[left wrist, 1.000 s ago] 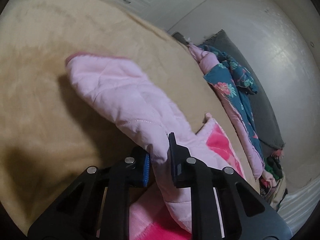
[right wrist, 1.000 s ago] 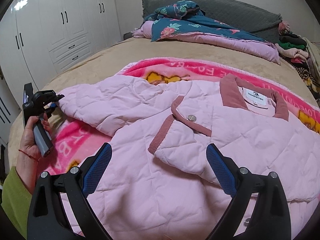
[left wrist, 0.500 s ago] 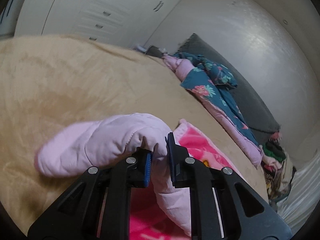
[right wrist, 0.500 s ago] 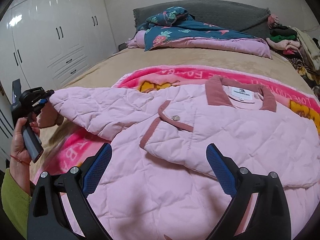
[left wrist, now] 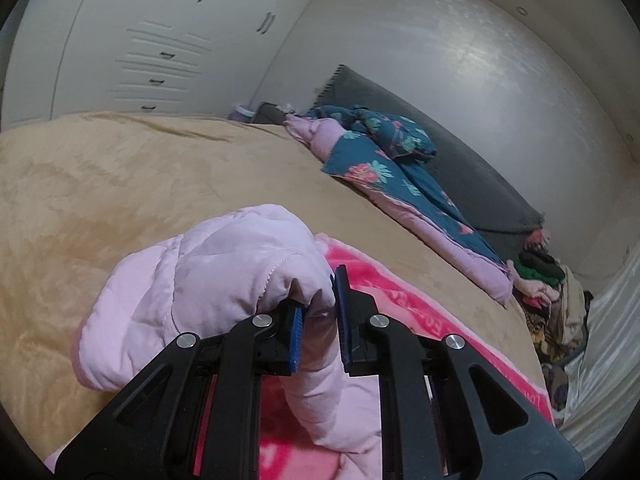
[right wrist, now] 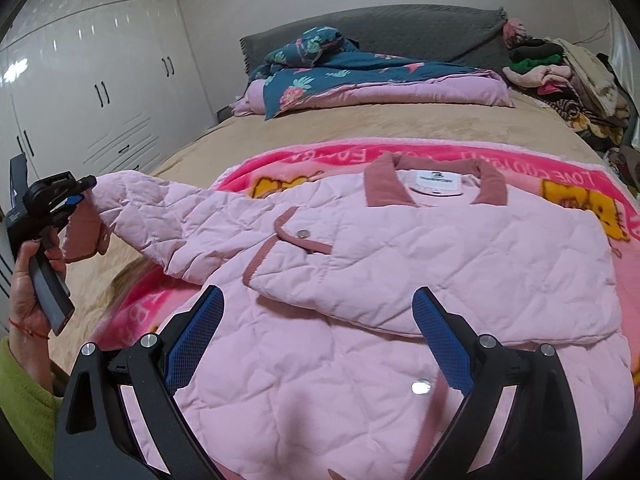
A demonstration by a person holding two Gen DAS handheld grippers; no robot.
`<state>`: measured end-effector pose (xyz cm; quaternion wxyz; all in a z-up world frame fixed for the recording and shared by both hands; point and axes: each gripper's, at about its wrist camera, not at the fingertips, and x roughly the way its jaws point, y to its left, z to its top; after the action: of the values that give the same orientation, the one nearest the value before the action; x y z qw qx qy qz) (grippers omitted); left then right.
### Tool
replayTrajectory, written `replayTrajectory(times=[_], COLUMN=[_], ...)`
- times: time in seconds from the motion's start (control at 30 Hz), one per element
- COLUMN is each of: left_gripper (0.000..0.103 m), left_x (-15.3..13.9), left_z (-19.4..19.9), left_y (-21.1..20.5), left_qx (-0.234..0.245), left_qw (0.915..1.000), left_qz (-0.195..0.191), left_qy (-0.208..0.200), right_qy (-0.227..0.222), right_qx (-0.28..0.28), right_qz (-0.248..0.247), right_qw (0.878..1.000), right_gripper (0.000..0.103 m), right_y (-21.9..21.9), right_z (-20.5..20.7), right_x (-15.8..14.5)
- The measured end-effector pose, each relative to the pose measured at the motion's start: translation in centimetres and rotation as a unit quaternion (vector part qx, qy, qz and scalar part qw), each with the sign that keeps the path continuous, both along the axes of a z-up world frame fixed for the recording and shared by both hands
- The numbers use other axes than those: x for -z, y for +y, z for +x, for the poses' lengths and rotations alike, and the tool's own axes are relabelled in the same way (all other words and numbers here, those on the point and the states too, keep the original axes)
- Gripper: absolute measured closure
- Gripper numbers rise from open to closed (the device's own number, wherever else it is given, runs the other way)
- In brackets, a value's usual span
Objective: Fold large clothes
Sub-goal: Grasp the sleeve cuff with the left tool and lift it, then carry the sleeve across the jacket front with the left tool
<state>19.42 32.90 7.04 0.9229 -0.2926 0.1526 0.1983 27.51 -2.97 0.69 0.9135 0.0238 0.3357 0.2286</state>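
Note:
A pale pink quilted jacket (right wrist: 460, 248) with a dusty-rose collar lies front up on a pink cartoon blanket (right wrist: 304, 160) on the bed. Its right side is folded over the chest. My left gripper (left wrist: 318, 316) is shut on the jacket's left sleeve (left wrist: 224, 276) near the cuff and holds it lifted above the bed; it also shows at the far left of the right wrist view (right wrist: 74, 200). My right gripper (right wrist: 316, 340) is open and empty, hovering above the jacket's lower front.
The tan bedspread (left wrist: 120, 184) covers the bed. A teal floral quilt with pink lining (right wrist: 360, 80) lies by the grey headboard (right wrist: 400, 28). A heap of clothes (right wrist: 560, 72) sits at the back right. White wardrobes (right wrist: 100, 80) stand on the left.
My left gripper has lifted the sleeve off the bed and raised it, so the sleeve now hangs bunched over the fingers. My right gripper stayed open and shifted slightly back over the jacket.

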Motion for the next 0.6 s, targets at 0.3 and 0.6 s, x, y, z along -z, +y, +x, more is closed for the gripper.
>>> replayTrajectory(times=[0.3, 0.6], left_gripper=[0.096, 0.096], left_x=[-1.8, -2.0], left_z=[0.8, 1.8], left_y=[-4.9, -9.4], left_qx=[0.049, 0.094], left_qw=[0.9985, 0.9947], left_qz=[0.024, 0.042], left_qy=[-0.004, 0.004], right_qy=[-0.001, 0.004], right_qx=[0.044, 0.073], right_qz=[0.003, 0.020], right_qw=[0.999, 0.997], right_gripper=[0.008, 0.008], right_y=[-4.0, -7.8], right_z=[-1.4, -2.9], right_x=[0.1, 0.2])
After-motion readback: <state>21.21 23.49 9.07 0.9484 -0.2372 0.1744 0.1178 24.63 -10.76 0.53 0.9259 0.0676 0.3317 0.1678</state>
